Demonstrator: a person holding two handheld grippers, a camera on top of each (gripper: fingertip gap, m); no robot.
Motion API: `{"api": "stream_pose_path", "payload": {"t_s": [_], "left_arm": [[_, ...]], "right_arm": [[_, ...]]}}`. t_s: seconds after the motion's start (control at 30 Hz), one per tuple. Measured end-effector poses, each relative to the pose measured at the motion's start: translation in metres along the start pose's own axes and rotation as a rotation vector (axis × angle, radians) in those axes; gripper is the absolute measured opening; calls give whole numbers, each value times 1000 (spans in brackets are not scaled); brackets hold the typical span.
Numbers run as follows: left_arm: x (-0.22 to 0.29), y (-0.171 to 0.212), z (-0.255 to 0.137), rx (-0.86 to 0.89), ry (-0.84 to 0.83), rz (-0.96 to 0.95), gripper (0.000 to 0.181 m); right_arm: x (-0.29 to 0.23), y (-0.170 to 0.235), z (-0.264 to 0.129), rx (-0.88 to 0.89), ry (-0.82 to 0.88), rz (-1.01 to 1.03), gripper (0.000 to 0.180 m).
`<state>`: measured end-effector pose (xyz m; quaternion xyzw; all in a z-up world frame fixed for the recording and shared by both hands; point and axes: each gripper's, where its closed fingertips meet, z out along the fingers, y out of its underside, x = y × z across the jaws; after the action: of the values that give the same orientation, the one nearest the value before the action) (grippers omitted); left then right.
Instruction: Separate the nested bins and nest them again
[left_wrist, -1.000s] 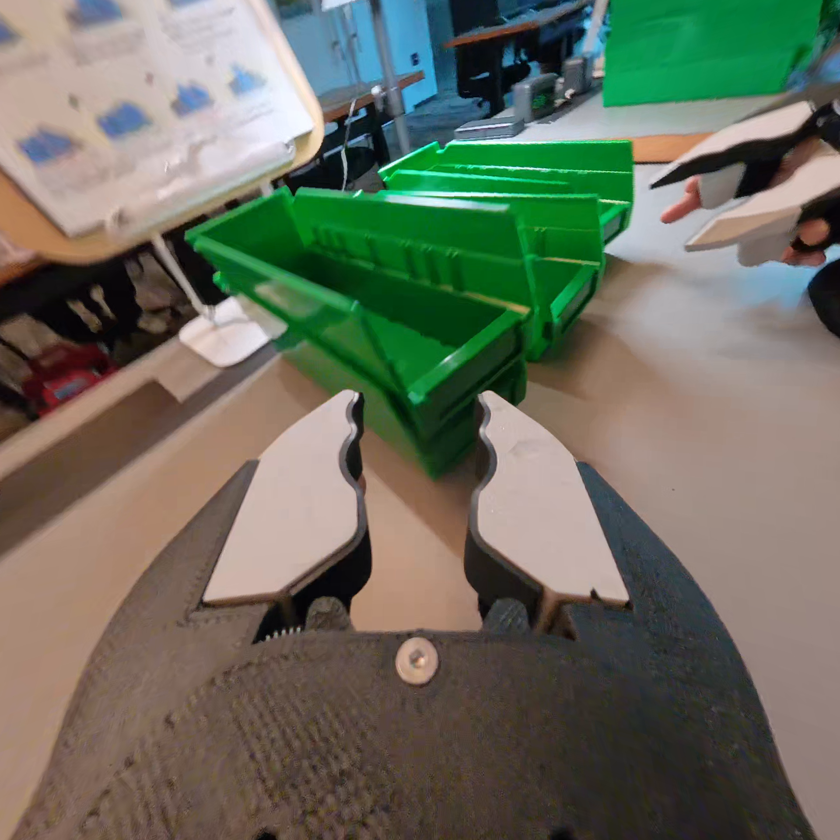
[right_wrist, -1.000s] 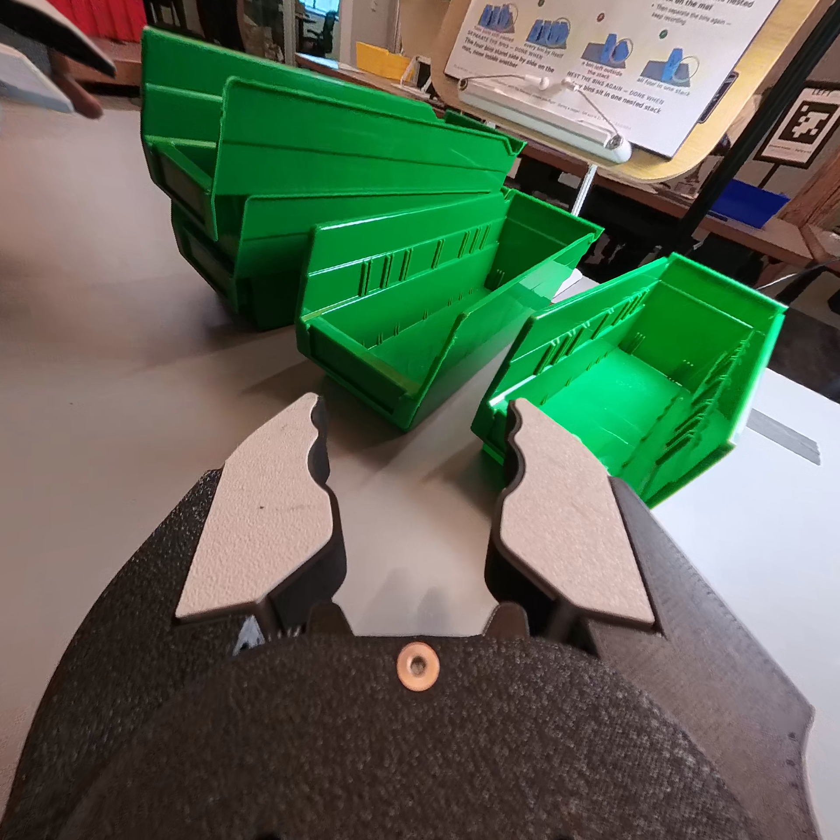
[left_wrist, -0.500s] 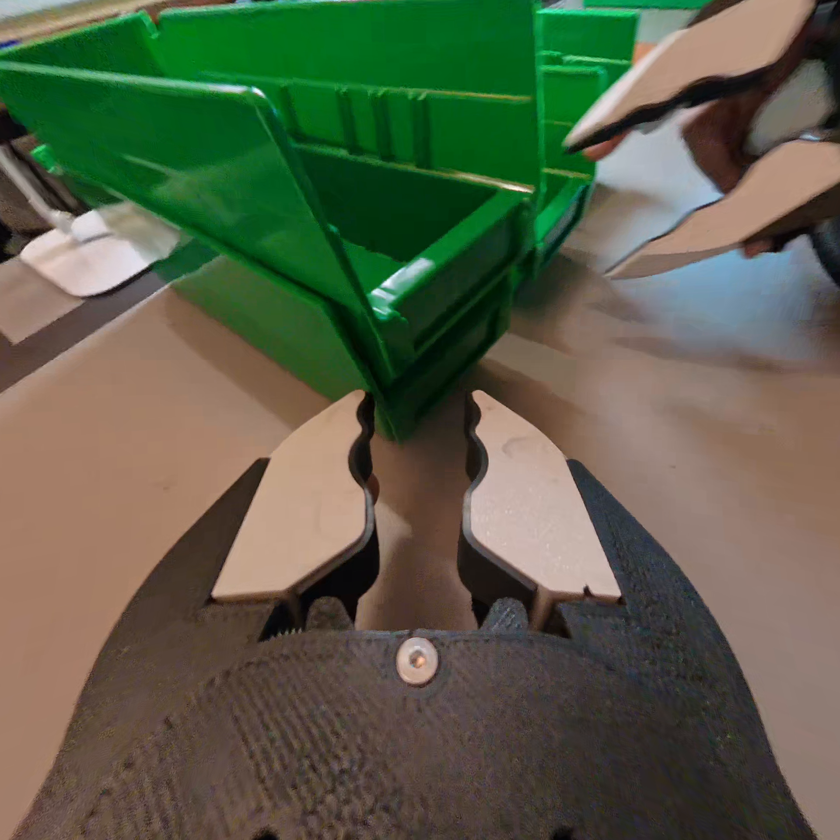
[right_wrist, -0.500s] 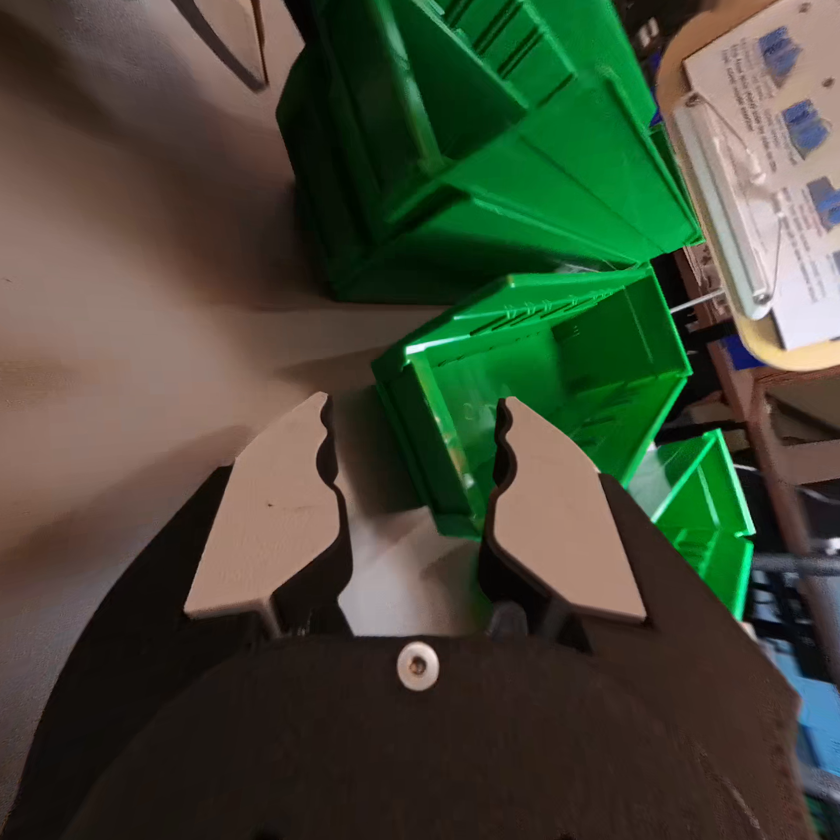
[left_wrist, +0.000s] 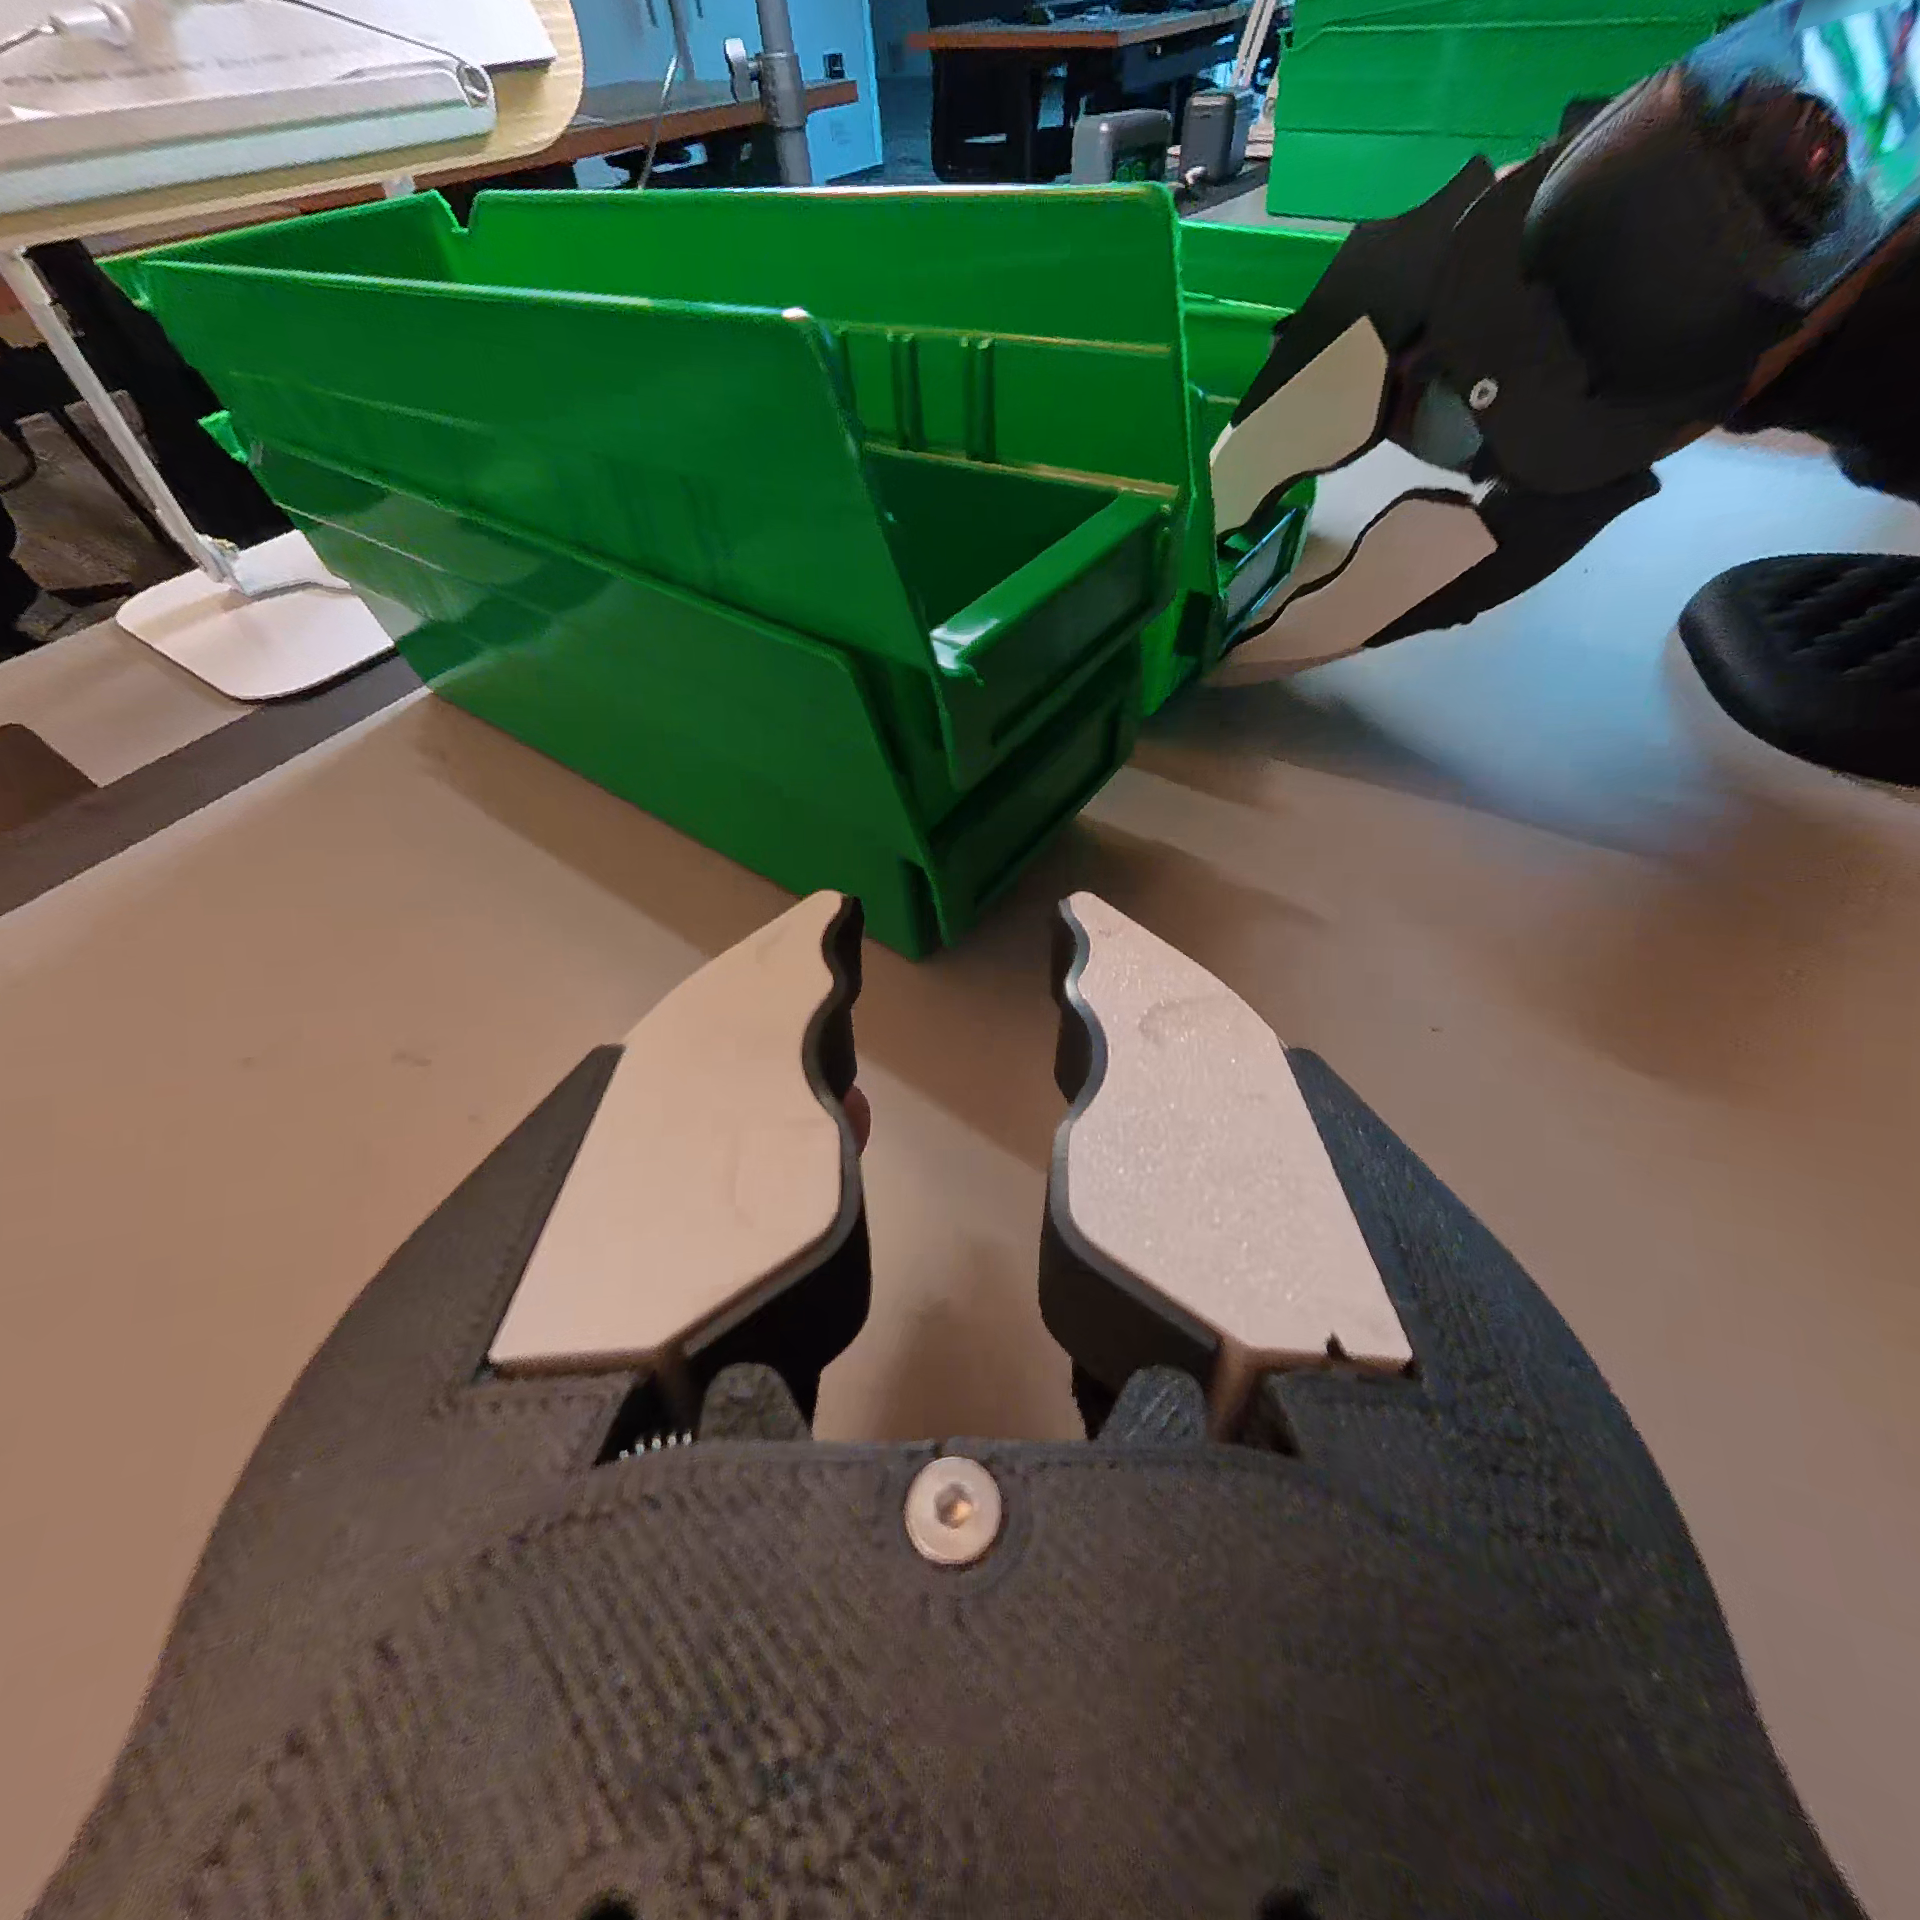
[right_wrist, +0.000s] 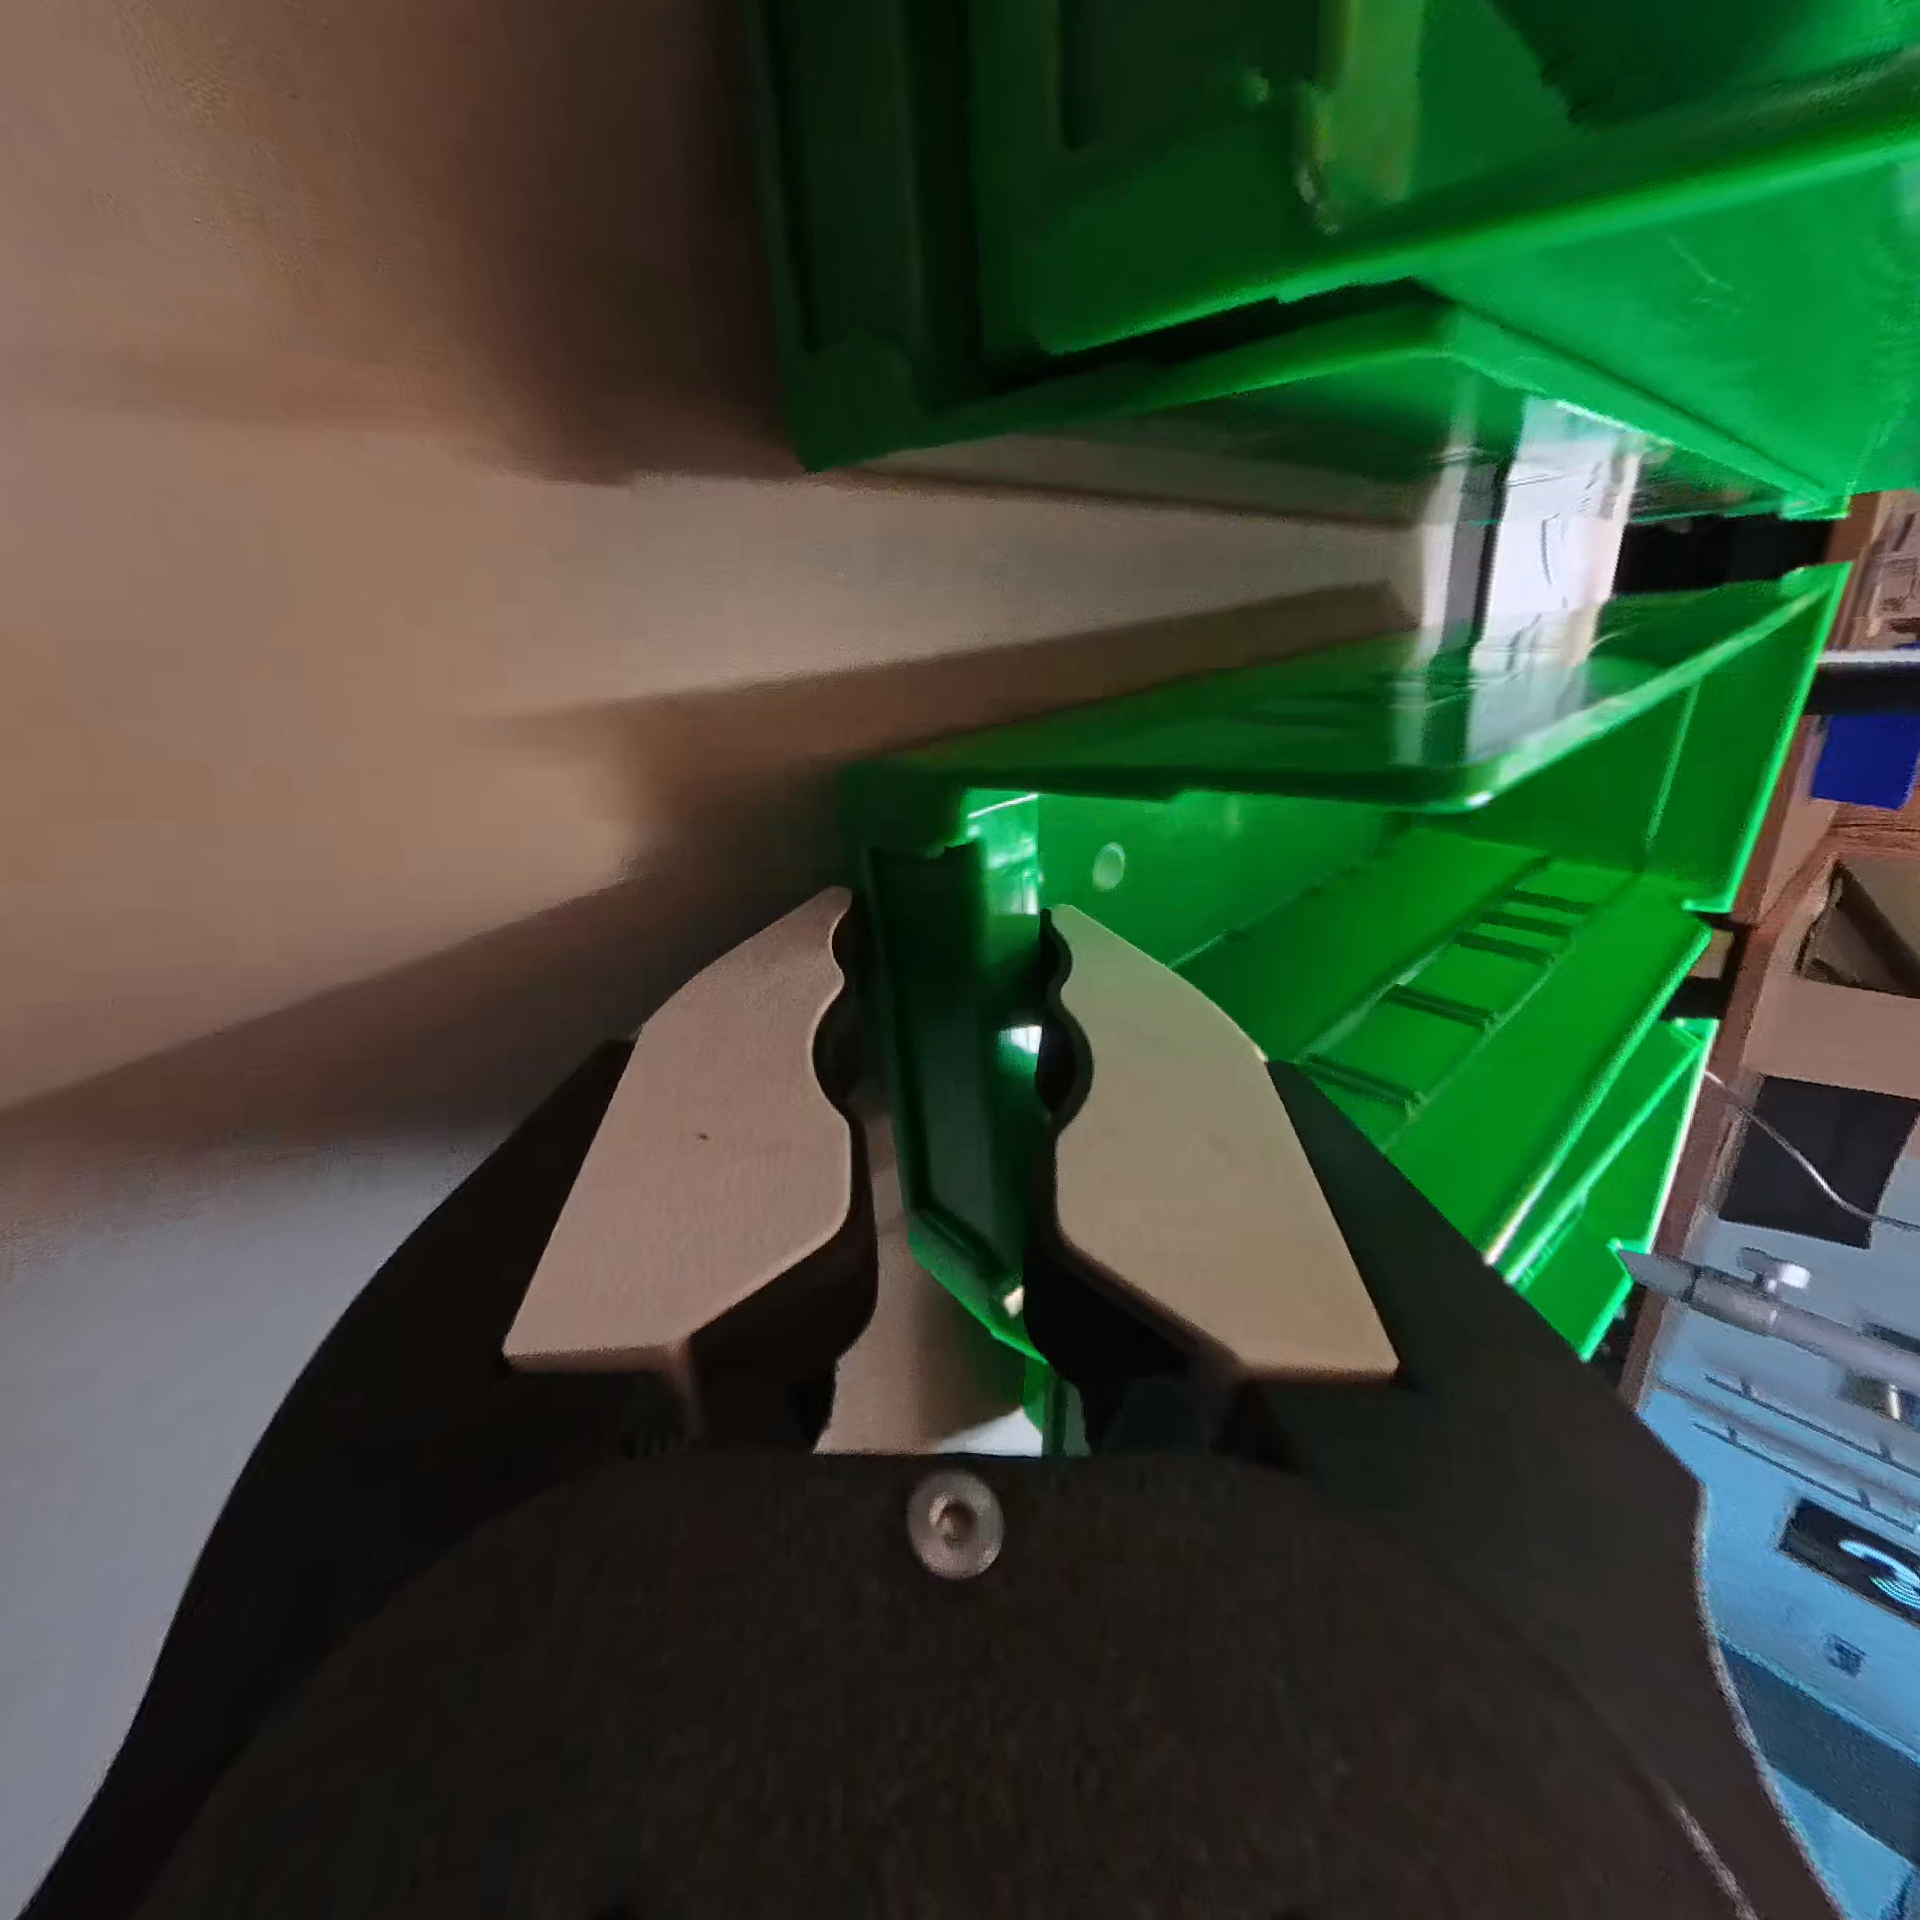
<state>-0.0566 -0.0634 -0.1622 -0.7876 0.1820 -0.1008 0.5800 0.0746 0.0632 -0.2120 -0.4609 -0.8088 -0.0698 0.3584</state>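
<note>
Now right gripper (right_wrist: 948, 925) around bin lip (right_wrist: 940, 1049).

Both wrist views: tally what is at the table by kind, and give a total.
Green bins: 4 (two nested, one in the right gripper's fingers, one beyond it)
Grippers: 2 (left gripper, right gripper)
White stand: 1
Total: 7

A white stand base (left_wrist: 255, 623) rests beside the tan table (left_wrist: 312, 1039).
</note>
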Motion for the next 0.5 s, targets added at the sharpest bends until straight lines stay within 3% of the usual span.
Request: {"api": "stream_pose_path", "payload": {"t_s": [0.33, 0.5], "left_arm": [[9, 3, 2, -17, 7, 39, 32], [8, 1, 1, -5, 0, 41, 31]], "right_arm": [[42, -12, -67, 29, 90, -36, 30], [86, -49, -109, 53, 169, -80, 29]]}}
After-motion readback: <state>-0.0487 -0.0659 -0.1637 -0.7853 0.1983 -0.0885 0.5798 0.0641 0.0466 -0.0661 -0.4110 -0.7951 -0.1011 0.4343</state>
